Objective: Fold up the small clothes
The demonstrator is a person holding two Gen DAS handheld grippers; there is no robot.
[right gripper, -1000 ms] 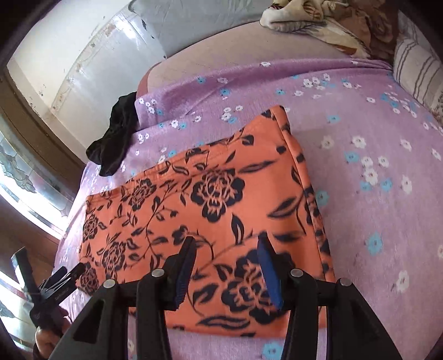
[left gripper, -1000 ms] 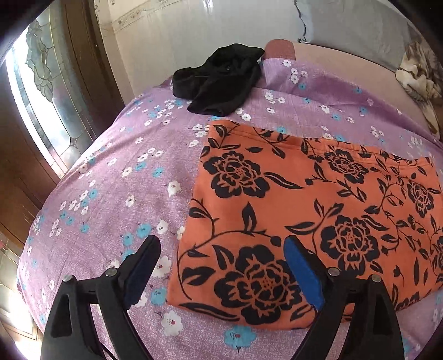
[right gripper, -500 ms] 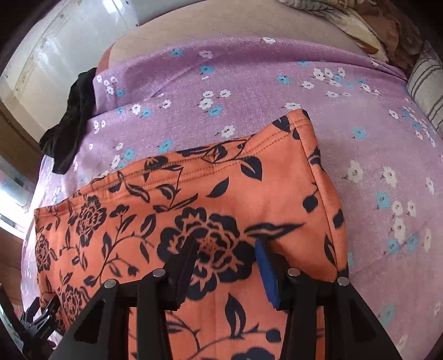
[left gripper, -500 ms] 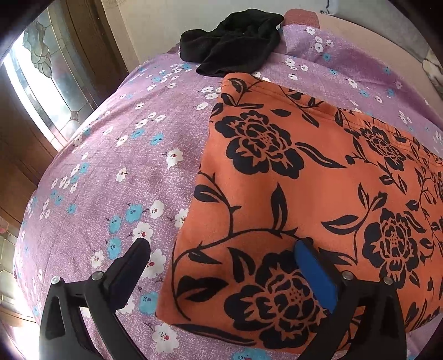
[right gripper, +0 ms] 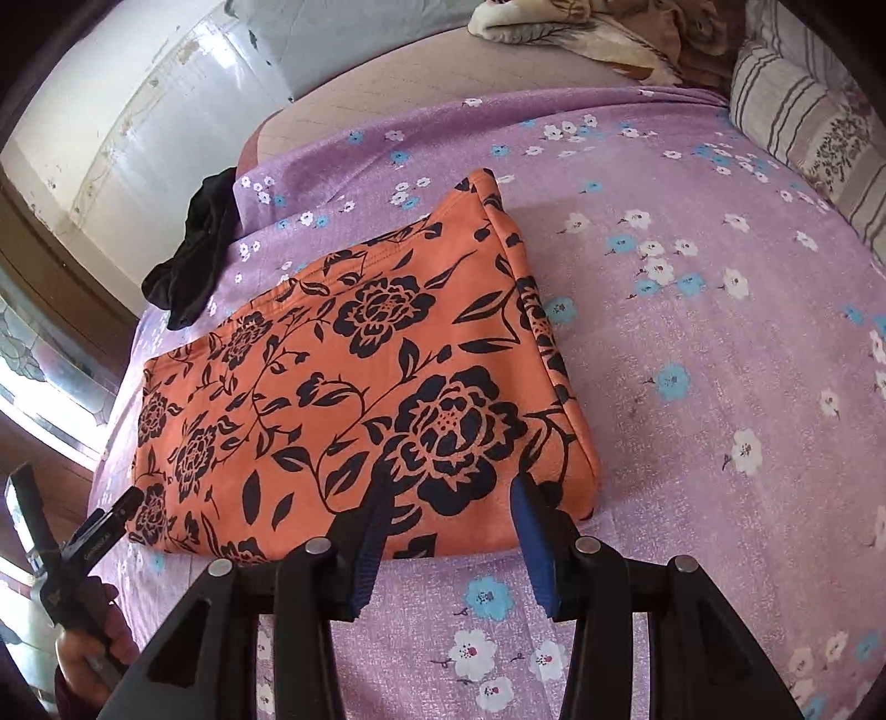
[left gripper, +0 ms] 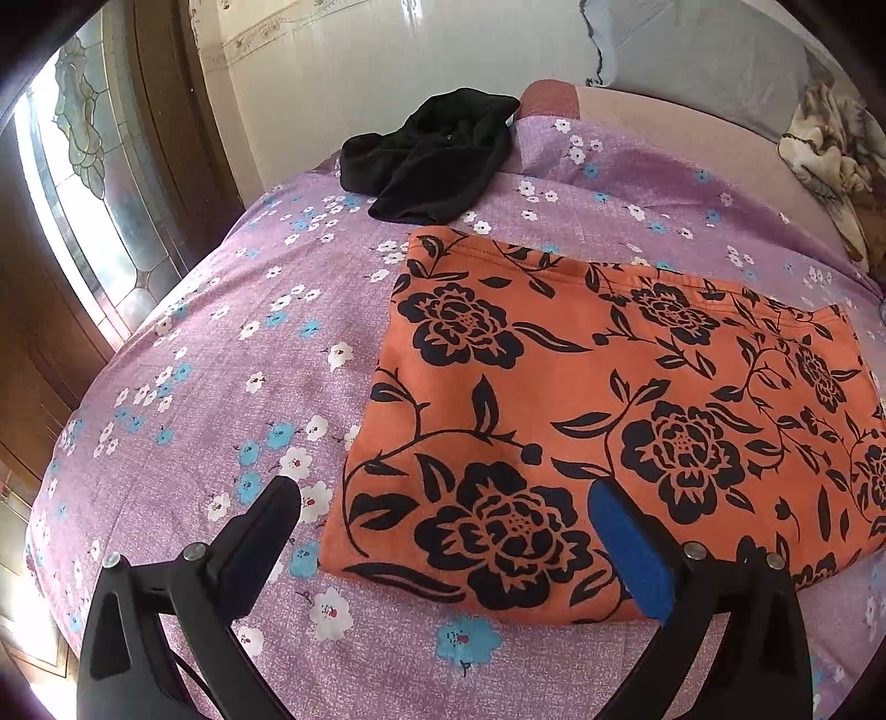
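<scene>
A bed covered by a purple sheet (left gripper: 210,387) printed with white and blue flowers fills both views. Nearest the camera, the left gripper (left gripper: 443,531) is spread wide with nothing between its fingers, poised over the near left corner of the orange garment (left gripper: 609,399), one finger over the bare sheet and the other over the cloth. The right gripper (right gripper: 451,498) is likewise released and empty, hanging over the garment's near right corner. The orange garment, patterned with black roses, lies folded into a flat rectangle in the middle of the bed. Beyond it, near the far left edge of the sheet, a black garment (left gripper: 432,155) sits crumpled, apart from the orange one. Farther back lie a striped pillow (right gripper: 808,111) and a rumpled blanket (right gripper: 581,27) by the wall.
</scene>
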